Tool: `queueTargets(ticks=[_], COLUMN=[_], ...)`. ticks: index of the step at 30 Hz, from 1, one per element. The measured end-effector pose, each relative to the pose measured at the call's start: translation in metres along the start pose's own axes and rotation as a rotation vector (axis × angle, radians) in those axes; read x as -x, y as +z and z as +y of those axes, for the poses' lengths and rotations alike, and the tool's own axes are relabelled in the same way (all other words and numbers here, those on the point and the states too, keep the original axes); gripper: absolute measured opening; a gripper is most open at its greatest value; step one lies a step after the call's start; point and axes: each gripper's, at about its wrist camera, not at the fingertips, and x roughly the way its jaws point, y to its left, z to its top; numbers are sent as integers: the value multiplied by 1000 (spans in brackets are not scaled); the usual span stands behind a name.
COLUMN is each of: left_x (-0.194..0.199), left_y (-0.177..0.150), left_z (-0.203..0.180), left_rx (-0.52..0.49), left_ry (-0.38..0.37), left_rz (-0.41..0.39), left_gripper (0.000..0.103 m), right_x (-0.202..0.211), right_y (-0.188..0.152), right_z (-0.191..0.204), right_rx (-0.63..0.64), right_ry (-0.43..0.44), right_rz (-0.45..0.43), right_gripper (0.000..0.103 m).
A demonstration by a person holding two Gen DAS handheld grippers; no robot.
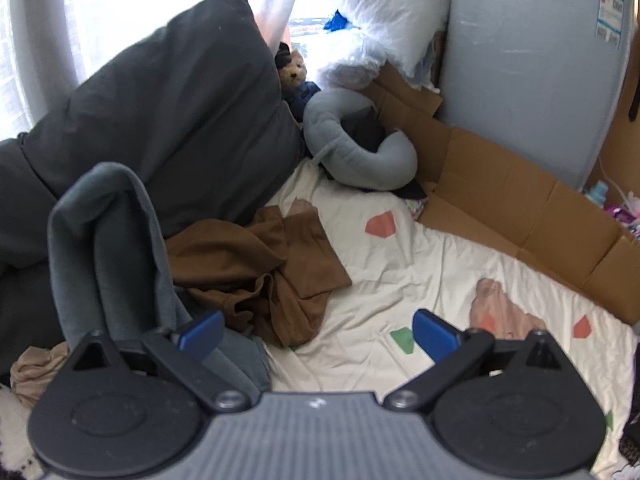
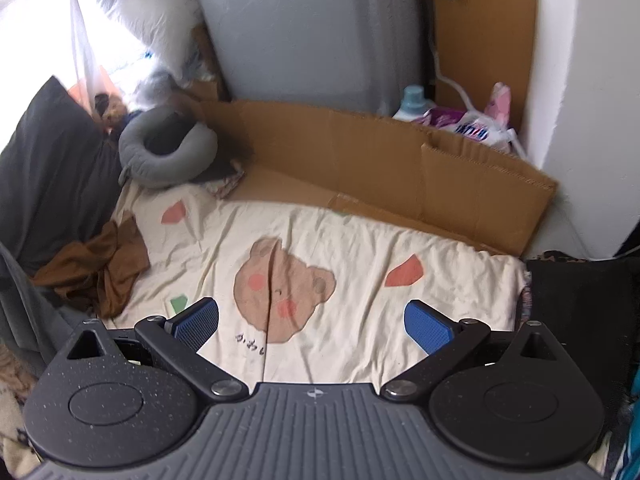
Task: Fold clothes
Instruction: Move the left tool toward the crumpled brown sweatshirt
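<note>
A crumpled brown garment lies on the cream bear-print sheet, ahead and left of my left gripper, which is open and empty. A grey-teal garment stands bunched up by the left finger. In the right wrist view the brown garment lies at the far left. My right gripper is open and empty above the bear print on the sheet.
A dark grey pillow leans at the left. A grey neck pillow and a teddy bear sit at the back. Flattened cardboard lines the far edge. A black cloth lies at the right.
</note>
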Motion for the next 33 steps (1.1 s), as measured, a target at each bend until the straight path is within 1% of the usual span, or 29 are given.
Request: queueTargets(ticks=[7, 12, 17, 23, 25, 29, 31, 33], left_x=[-40, -59, -73, -101, -112, -129, -137, -143], left_y=[-16, -22, -22, -33, -39, -49, -53, -54], left_z=[7, 11, 12, 12, 15, 24, 31, 37], left_rx=[27, 44, 53, 30, 30, 53, 67, 81], left_ry=[7, 14, 48, 100, 114, 149, 168, 180], left_rz=[-2, -7, -32, -60, -63, -84, -90, -102], left_gripper=[102, 100, 100, 100, 97, 93, 89, 89], right_x=[-37, -61, -81, -104, -111, -124, -130, -137], right_y=[-18, -29, -39, -54, -61, -74, -80, -86], right_z=[0, 2, 1, -4, -6, -8, -9, -8], right_rx=[26, 48, 32, 45, 52, 51, 51, 56], right_ry=[15, 15, 66, 61, 59, 65, 68, 73], right_rz=[9, 8, -8, 2, 5, 6, 7, 10], right_gripper=[102, 102, 102, 102, 102, 101, 101, 101])
